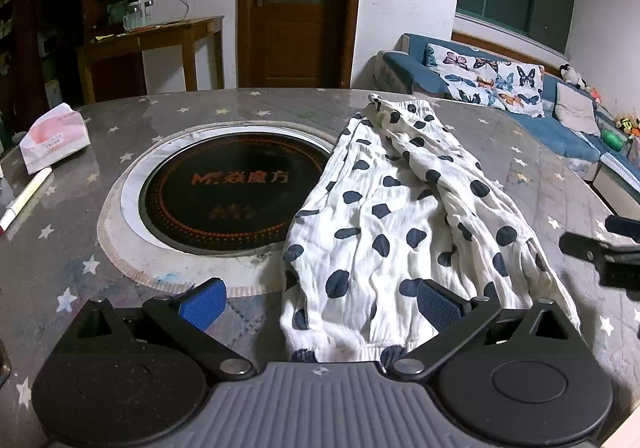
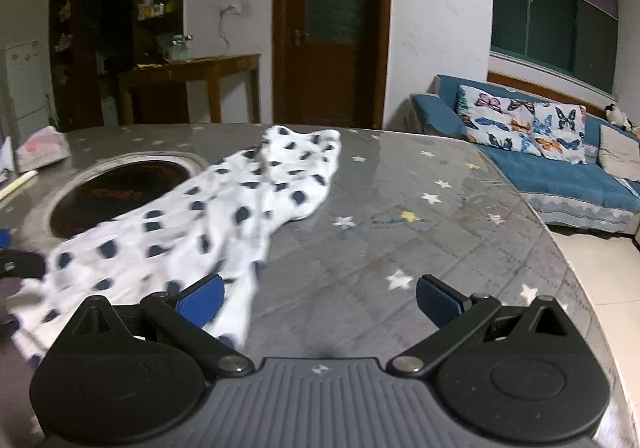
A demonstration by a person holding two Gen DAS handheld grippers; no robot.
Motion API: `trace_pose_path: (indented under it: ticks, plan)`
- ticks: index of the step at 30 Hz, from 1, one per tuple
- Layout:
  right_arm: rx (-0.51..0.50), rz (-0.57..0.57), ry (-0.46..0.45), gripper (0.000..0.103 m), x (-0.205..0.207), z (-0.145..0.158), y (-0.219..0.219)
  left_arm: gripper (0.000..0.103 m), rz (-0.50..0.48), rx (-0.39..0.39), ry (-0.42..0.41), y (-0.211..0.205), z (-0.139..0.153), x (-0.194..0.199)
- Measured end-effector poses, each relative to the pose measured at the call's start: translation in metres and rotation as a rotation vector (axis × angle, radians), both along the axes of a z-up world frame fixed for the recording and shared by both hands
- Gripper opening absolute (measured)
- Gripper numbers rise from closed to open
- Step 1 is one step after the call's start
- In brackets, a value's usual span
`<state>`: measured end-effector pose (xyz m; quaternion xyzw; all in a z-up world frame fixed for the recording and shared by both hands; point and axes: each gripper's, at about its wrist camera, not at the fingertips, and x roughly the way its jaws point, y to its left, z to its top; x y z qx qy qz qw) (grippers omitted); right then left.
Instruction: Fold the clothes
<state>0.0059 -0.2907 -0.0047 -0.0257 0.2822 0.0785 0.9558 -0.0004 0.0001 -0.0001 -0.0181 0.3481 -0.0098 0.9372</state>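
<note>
A white garment with dark blue spots [image 1: 396, 215] lies crumpled along the grey star-print table [image 1: 72, 260], one end near me and the other toward the far edge. My left gripper [image 1: 320, 302] is open low over its near cuffed end, blue pads on either side of the cloth, holding nothing. In the right wrist view the same garment [image 2: 208, 215] stretches away to the left. My right gripper [image 2: 320, 298] is open over bare table beside the garment's near right edge, its left pad over the cloth. The right gripper's black fingers [image 1: 600, 252] show at the left view's right edge.
A round black induction hob [image 1: 228, 191] is set into the table left of the garment, which overlaps its rim. A tissue pack [image 1: 54, 135] and a marker pen [image 1: 26, 199] lie at the far left. A blue sofa [image 2: 560, 175] stands beyond the table's right edge.
</note>
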Motion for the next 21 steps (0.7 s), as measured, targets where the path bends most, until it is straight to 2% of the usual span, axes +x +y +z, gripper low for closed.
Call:
trace_pose_path:
  ticks: [3, 5, 7, 11, 21]
  plan:
    - [-0.017, 0.001, 0.019, 0.103, -0.002, 0.0, 0.001, 0.103, -0.003, -0.003, -0.007, 0.001, -0.001, -0.004]
    - [-0.053, 0.016, -0.011, 0.103, -0.014, 0.003, 0.013, 0.103, -0.005, -0.006, -0.012, 0.001, -0.001, -0.006]
    - [-0.041, 0.025, -0.018, 0.103, -0.019, 0.008, 0.02, 0.103, -0.008, -0.008, -0.016, 0.001, -0.002, -0.009]
    - [-0.019, 0.067, -0.076, 0.103, -0.061, 0.001, 0.026, 0.103, -0.009, -0.006, -0.019, 0.003, 0.0, -0.018]
    - [-0.008, 0.082, -0.027, 0.103, -0.079, -0.008, 0.04, 0.103, -0.029, 0.02, 0.008, 0.002, -0.009, -0.033]
